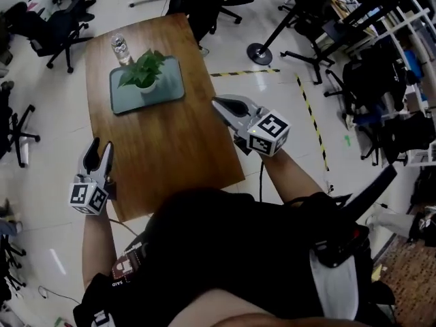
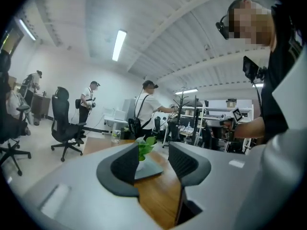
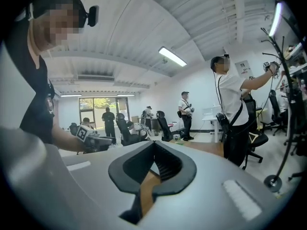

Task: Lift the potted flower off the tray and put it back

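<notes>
Wooden table (image 1: 177, 148), tray (image 1: 170, 87) near far edge (seemingly)

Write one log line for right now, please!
plant: on tray | tray: on table | left gripper: open, empty, away from plant | right gripper: shut, empty, away from plant

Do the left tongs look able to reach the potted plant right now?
Probably yes: the left tongs are open and empty, and only bare table lies between them and the potted plant on its tray.
</notes>
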Tool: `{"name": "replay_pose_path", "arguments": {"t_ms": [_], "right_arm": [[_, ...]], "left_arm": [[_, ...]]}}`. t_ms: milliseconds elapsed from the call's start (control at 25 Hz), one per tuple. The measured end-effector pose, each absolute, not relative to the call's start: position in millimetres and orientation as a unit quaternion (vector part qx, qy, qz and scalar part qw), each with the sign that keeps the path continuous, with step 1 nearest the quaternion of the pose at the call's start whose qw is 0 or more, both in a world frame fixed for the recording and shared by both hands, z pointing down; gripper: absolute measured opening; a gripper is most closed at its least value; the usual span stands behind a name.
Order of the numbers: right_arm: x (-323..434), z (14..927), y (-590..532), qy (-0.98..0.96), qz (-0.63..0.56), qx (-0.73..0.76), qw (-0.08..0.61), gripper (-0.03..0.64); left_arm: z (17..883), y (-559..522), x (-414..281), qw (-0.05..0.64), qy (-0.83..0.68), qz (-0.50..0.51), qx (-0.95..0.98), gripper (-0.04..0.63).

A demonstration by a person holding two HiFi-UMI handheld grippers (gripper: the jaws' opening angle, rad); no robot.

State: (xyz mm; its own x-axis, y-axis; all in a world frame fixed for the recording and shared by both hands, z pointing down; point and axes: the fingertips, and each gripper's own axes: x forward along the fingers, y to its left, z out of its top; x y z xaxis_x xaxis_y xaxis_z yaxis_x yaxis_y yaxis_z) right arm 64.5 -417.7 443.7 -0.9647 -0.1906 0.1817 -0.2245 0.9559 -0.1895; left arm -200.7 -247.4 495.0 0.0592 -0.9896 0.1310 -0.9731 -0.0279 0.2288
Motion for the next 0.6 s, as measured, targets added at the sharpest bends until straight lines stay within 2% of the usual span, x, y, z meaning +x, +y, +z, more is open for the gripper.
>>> {"name": "replay_pose_path", "arguments": {"t_ms": [200,360,600], "right_arm": [[75,410,-402,-0.987,0.101,0.102,0.067,0.014],[83,399,-383,-0.988,0.117,0.088,0.058,0.014],[80,413,-351,-0.984,0.158,0.055,0.064,0.013]], "left_arm": [[446,-205,-161,0.114,-0.669,-0.054,0.733,0.073],[440,-187,-128,0.122,-0.626,-0.077,0.766,0.002],[450,-169,-108,0.137,-0.626,-0.077,0.764,0.002]]}}
